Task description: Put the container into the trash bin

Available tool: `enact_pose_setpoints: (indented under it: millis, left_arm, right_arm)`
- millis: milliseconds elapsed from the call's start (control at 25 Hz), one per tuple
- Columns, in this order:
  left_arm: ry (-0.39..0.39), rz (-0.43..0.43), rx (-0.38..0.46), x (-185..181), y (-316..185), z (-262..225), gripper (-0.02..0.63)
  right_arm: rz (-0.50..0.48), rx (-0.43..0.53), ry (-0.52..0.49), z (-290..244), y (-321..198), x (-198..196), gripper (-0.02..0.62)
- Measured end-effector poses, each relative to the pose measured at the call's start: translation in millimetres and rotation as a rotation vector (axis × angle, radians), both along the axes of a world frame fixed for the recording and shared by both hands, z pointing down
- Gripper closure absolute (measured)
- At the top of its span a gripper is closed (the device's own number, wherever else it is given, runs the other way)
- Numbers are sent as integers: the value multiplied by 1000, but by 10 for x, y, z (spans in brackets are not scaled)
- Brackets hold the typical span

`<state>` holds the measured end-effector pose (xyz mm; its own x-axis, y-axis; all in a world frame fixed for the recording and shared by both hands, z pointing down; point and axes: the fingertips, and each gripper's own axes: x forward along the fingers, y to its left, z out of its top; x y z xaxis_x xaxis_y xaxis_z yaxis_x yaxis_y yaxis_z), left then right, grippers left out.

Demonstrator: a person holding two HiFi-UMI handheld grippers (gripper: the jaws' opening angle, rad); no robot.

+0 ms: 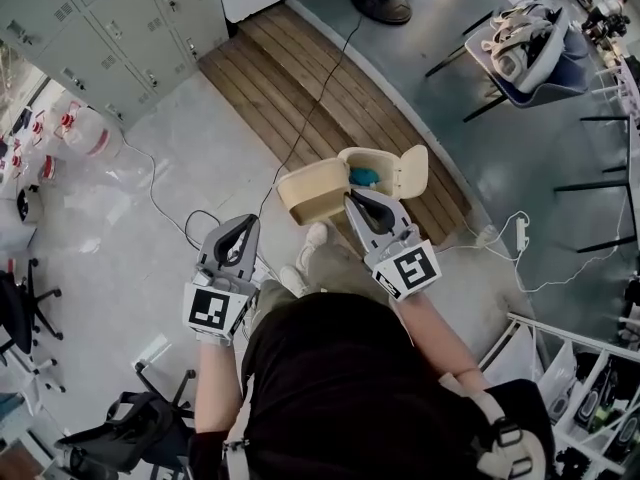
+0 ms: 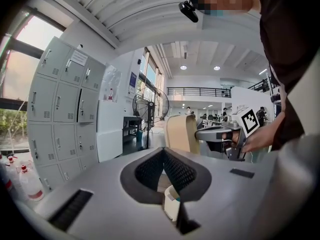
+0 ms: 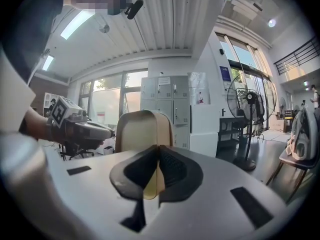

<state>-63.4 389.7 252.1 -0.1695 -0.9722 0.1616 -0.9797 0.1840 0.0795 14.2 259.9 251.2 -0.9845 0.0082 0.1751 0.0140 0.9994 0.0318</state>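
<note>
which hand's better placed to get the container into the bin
Right. The right gripper is clamped on the container, beside the open trash bin; the left gripper sits farther from it.

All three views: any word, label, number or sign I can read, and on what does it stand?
No text can be read.
Paper notice on locker: too blurred.
Blue wall sign: too small.
Marker cubes: square patterns only, no letters.
</note>
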Motion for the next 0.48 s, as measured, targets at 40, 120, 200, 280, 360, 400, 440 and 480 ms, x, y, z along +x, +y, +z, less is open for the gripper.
enact_pose_setpoints:
  millis: [40,120,200,280,360,400,440,480]
  left_arm:
    - [3,-4,-3,-60,-50,2,597]
    - [6,-8,-6,-177,-169,-7,597]
    - [-1,-9,-15,-293,-315,-21,597]
    - [-11,-6,-14,-401,-484,-28,597]
    - [-4,1,-16,-494,-654,-32,597]
    - [0,1,-26,-542,-737,-36,597]
    - [-3,-1,-39,-595,-820,-40,597]
    - [-13,-5,-51,-650,-904,-45,597]
  right_arm:
    - [-5,-1,2,6,-47,-63,569]
    - [-14,-1,6,15,-162,-194,569]
    - [-18,2,8,20,-297,-311,571]
    - [-22,3,8,20,-449,-423,571]
    - [-23,0,6,16,-612,-534,571]
    - [-21,-2,5,12,-697,-587,571]
    - [-20,-5,5,9,-784,-635,571]
    - [-18,-8,4,7,-874,-675,571]
